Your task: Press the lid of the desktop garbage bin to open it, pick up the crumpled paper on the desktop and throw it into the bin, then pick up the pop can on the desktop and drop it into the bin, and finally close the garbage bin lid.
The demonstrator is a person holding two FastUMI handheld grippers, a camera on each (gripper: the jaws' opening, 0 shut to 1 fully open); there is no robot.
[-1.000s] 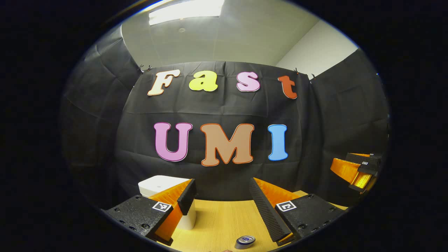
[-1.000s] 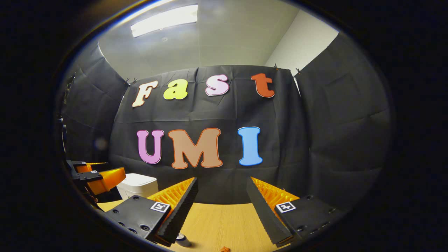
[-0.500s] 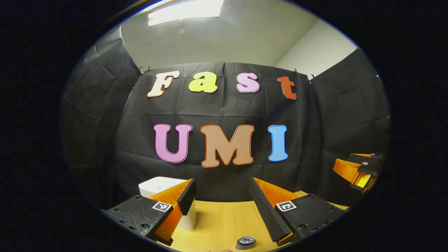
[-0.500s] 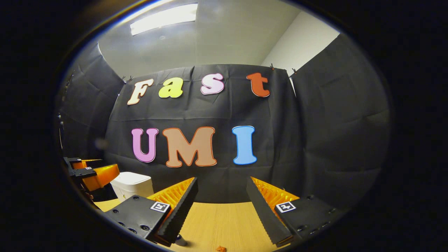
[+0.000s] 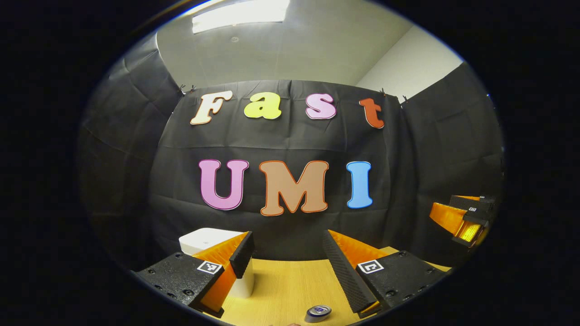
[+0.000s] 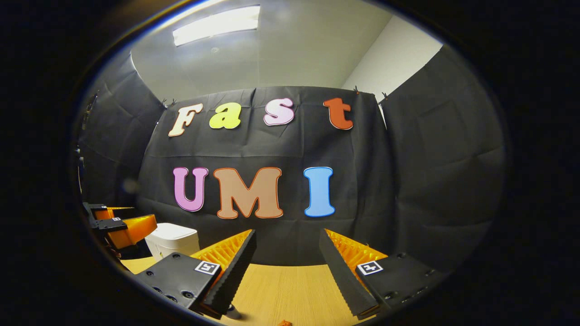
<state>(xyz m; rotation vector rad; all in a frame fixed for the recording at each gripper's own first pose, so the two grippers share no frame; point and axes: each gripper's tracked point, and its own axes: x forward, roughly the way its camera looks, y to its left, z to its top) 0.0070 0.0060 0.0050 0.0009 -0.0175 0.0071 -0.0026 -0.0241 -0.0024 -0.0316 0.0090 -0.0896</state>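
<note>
Grippers, left gripper [image 5: 287, 253] and right gripper [image 6: 287, 251], barely moved, both spread; bin [image 5: 204, 239] at ten o'clock stayed shut.

Ceiling light panel [image 5: 240, 11] glares overhead; cloth stays dim (edges bend strongly) — focus sharp.

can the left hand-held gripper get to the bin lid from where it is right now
Probably yes. The left hand-held gripper hangs open and empty above the table, and the white bin, its lid down, stands just ahead past one finger, with nothing seen between them.
</note>
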